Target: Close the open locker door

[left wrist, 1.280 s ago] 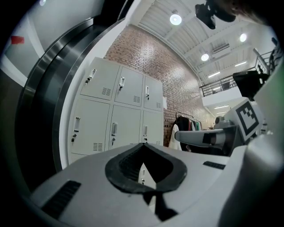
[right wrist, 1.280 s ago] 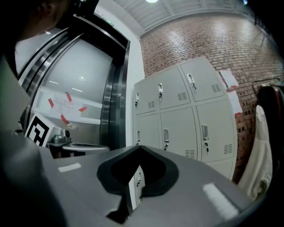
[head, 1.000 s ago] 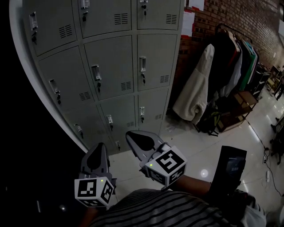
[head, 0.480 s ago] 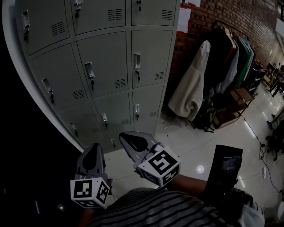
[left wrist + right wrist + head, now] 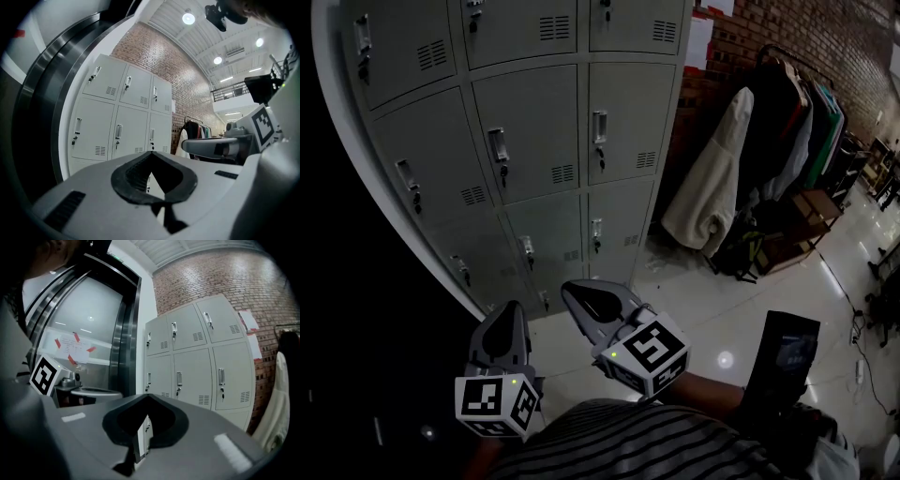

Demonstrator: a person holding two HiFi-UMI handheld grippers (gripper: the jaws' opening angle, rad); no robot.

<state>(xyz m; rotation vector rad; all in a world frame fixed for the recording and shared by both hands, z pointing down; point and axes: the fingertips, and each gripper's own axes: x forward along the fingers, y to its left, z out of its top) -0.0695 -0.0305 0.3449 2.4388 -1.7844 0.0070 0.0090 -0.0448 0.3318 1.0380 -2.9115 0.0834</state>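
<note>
locker bank [image 5: 534,141], grey, fills the upper left of the head view. every locker door [image 5: 530,127] there looks flush to me, keys hanging in the latches. i cannot tell which one stands open. in the right gripper view a pale panel [image 5: 142,434] of the lowest row shows through the loop of the jaws, angle unclear.

brick wall [image 5: 787,28] runs off right of the bank. a dark metal-framed glass door [image 5: 93,333] sits on the bank's other side, with red-and-white paper [image 5: 75,348] stuck on it.

glossy floor [image 5: 712,309] lies between the grippers and the bottom row.

clothes rack [image 5: 797,112] stands against the brick, just beside the bank's right edge. a cream coat [image 5: 712,187] hangs nearest the lockers, and a dark bag [image 5: 741,255] sits at its foot.

a black upright panel [image 5: 783,361] stands near my right arm, well apart from the lockers.

striped shirt [image 5: 647,441] shows at the bottom edge.

left gripper [image 5: 508,314]: low, near the bottom row and not touching it, jaws pressed together, tips meeting, nothing pinched.

right gripper [image 5: 579,292]: just beside the left, a little further forward, jaws pressed together too, empty.
</note>
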